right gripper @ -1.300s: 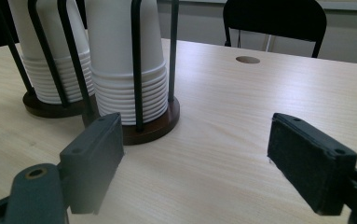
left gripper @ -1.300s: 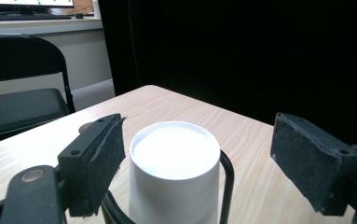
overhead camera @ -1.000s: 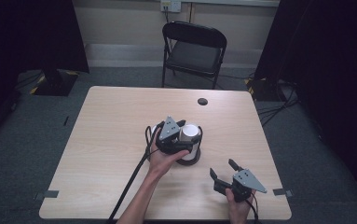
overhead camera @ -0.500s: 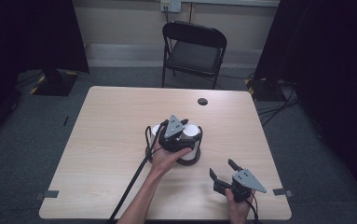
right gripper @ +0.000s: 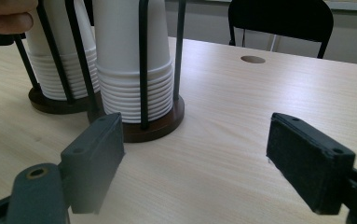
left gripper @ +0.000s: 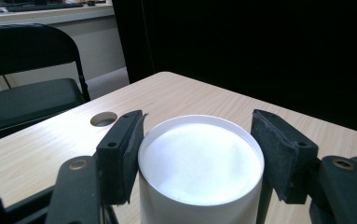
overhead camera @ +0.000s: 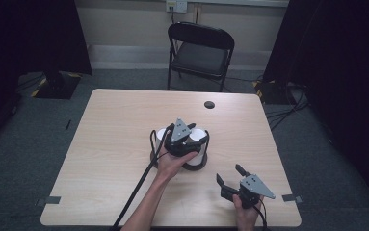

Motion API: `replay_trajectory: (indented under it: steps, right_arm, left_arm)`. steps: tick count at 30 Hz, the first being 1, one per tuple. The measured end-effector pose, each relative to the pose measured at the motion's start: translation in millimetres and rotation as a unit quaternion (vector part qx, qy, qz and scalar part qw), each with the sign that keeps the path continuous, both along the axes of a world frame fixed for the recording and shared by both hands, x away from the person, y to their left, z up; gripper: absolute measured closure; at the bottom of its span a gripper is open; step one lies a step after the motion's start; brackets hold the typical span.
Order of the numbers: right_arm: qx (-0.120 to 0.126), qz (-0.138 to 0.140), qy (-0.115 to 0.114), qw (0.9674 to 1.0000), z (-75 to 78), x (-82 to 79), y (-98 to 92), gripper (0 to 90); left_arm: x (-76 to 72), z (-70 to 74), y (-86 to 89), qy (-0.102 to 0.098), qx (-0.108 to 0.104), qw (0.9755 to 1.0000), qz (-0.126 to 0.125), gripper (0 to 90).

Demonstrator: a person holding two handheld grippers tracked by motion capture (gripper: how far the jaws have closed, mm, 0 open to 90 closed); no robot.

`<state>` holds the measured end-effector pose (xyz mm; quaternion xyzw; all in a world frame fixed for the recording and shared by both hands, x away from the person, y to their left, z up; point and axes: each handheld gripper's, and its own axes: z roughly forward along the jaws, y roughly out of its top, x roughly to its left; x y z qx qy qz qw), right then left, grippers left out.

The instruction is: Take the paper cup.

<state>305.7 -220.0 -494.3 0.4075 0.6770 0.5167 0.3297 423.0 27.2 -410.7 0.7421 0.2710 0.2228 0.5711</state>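
— Gripping of the top cup (left gripper: 200,163) is seen in the left gripper view: the left gripper (left gripper: 197,154) has just been closing, and its pads (left gripper: 128,149) now appear pressed on either side of the white rim. Why would it be held there?

— Probably so that one cup can be lifted off its stack. The cups are nested upside down inside a wire holder (right gripper: 141,70) on a dark round base, so only the uppermost can be reached from above. A second stack (right gripper: 57,60) is set just beside it, touching or nearly so.

— And the right gripper (overhead camera: 232,179)?

— It is kept open, with nothing between its jaws, low over the tabletop (overhead camera: 114,139) near the front edge and apart from the holders; it is likely being held ready.

— What is known of the surface and the room?

— A pale wood-grain tabletop with a round cable hole (overhead camera: 209,104) is shown. Behind it a black folding chair (overhead camera: 200,50) is placed on grey carpet, with dark curtains hung at both sides.
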Motion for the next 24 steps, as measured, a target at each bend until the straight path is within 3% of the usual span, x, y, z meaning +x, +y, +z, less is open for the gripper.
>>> replay_trajectory:
  steps: [15, 20, 24]
  right_arm:
    - [-0.002, 0.001, 0.002, 1.0000, 0.1, 0.5, 0.2, 18.4]
    - [-0.001, 0.001, 0.003, 1.0000, 0.1, 0.5, 0.1, 18.4]
    - [-0.002, 0.002, 0.003, 1.0000, 0.1, 0.6, 0.2, 18.4]
  left_arm:
    - [0.1, 4.4, 3.8, 0.003, -0.023, 0.9997, 0.000, 36.1]
    - [-5.3, 8.2, 3.5, -0.019, -0.032, 0.9993, 0.008, 36.1]
    - [-6.3, 11.1, 4.4, -0.022, -0.033, 0.9992, 0.009, 36.2]
